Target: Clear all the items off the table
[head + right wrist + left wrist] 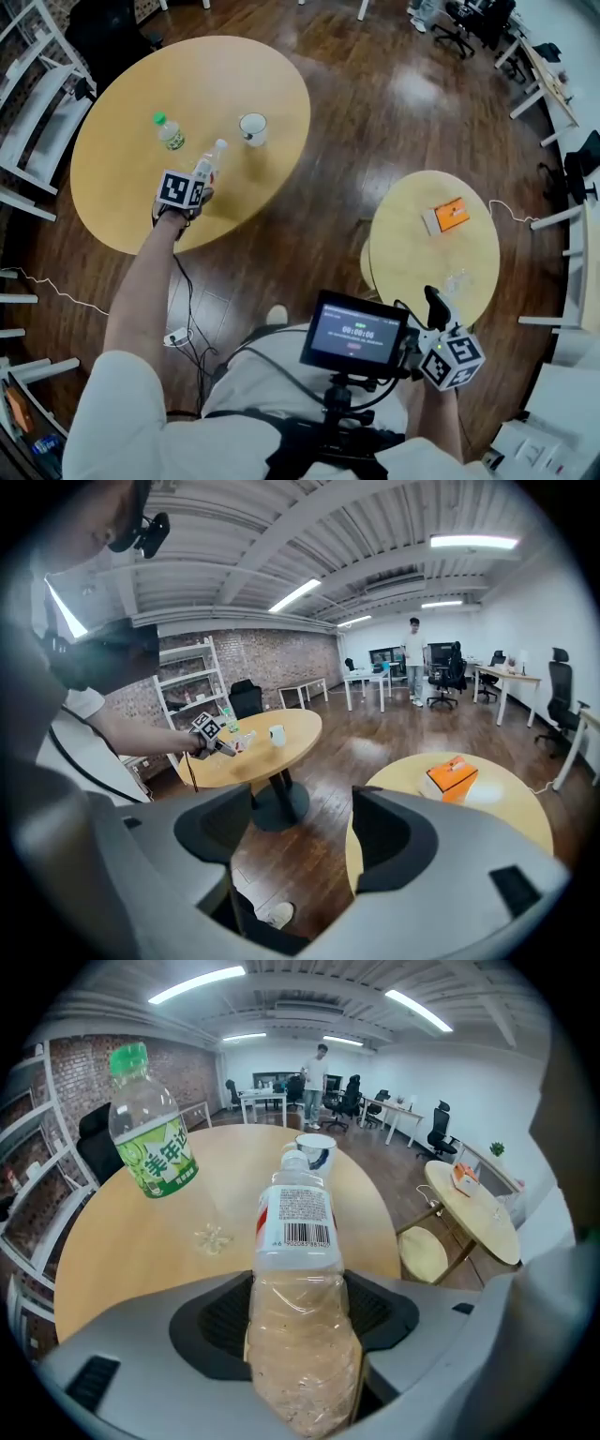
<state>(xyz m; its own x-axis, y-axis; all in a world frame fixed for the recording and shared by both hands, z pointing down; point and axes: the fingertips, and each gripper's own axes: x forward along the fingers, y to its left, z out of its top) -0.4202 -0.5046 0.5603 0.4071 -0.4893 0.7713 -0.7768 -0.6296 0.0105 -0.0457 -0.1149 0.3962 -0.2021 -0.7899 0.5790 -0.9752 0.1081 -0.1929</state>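
Two round wooden surfaces show in the head view, over a dark wooden floor (356, 141): the large round wooden surface (272, 84) at upper left and the small round wooden surface (412, 272) at right. My left gripper (202, 178) reaches over the near part of the large one and holds a clear plastic bottle with a red-and-white label (210, 164), tilted with its cap away from me. Beyond it stand a clear bottle with a green cap and green label (169, 131) and a white mug (252, 128), well apart from each other. An orange box (450, 215) lies on the small surface. My right gripper (433, 300) hangs close to my body at that surface's near edge, beside the black monitor (354, 333) on the chest rig.

In the left gripper view the jaws are clenched on the lower body of the clear bottle, whose thin wall is crumpled between the pads. Its label and white cap point toward the mug. The green-capped bottle stands upright to the left. I cannot tell whether the held bottle touches the surface. A person (319, 1082) stands far back among office desks.

In the right gripper view the jaws stand apart with nothing between them; only floor shows through the gap. The orange box lies ahead to the right, and the large surface with the mug and my other arm is farther off to the left.
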